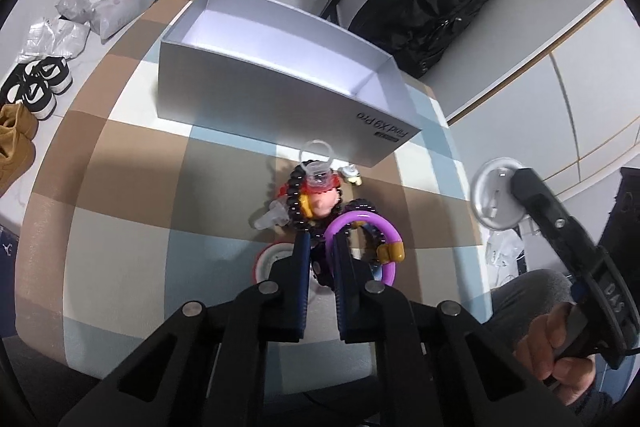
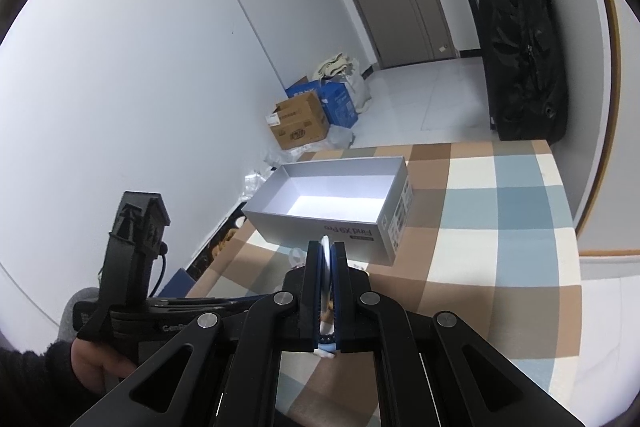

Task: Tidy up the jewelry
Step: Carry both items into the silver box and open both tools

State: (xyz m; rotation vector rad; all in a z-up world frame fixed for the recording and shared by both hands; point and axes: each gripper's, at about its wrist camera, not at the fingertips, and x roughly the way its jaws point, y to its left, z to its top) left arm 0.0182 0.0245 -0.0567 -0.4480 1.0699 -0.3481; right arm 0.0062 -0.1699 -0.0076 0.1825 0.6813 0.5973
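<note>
Two tongs (image 1: pixel 323 239) (image 2: pixel 327 247), L on purple ring (image 1: pixel 360 231), R on white disc (image 2: pixel 326 267) (one box (image 1: pixel 276 99)).

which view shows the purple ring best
The left wrist view: the purple ring lies on the checked cloth, with the left gripper closing over its edge. The right wrist view doesn't show it.

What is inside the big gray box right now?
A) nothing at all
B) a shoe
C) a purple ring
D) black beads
A, because both wrist views look down into the gray box and show only its bare white floor, while the purple ring and the black beads lie in a pile on the checkered cloth in front of it.
</note>
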